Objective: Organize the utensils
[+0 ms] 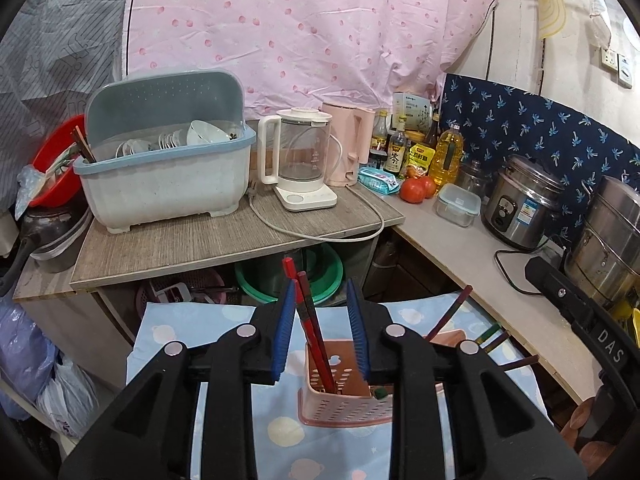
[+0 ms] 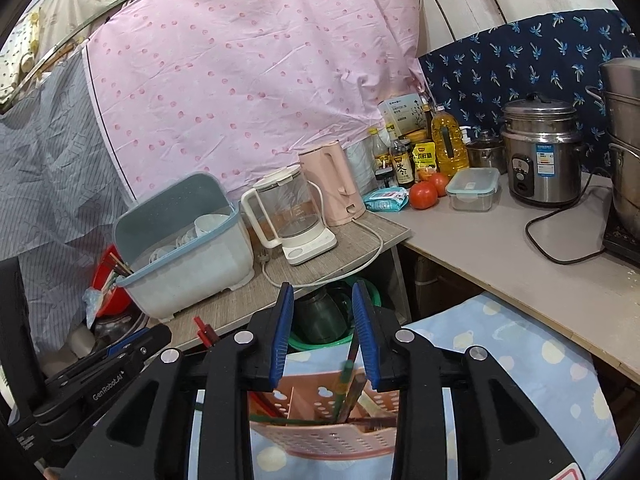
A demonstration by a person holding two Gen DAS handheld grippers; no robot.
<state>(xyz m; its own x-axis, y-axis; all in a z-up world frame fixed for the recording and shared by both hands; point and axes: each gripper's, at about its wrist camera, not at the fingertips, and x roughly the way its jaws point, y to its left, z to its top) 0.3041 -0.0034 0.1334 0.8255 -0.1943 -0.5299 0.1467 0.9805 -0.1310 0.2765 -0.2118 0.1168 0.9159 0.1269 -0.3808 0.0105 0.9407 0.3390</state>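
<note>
A pink perforated utensil holder [image 1: 340,404] stands on a light blue patterned cloth [image 1: 224,420]. Red chopsticks [image 1: 310,320] stand upright in it, between the blue pads of my left gripper [image 1: 320,332], which is open above the holder. Several more chopsticks [image 1: 448,316] lean out at the holder's right side. In the right wrist view the same holder [image 2: 332,436] lies below my right gripper [image 2: 323,336], which is open, with green and dark chopsticks [image 2: 347,384] standing in the holder just under its pads. The left gripper's body [image 2: 100,388] shows at the lower left there.
A grey-blue dish rack [image 1: 164,176] with bowls, a glass kettle [image 1: 300,160], a pink kettle [image 1: 352,144], bottles, tomatoes [image 1: 416,190], a clear lidded box [image 1: 458,204], a rice cooker [image 1: 520,204] and steel pots [image 1: 608,240] stand on the counters behind. Basins sit beneath the shelf.
</note>
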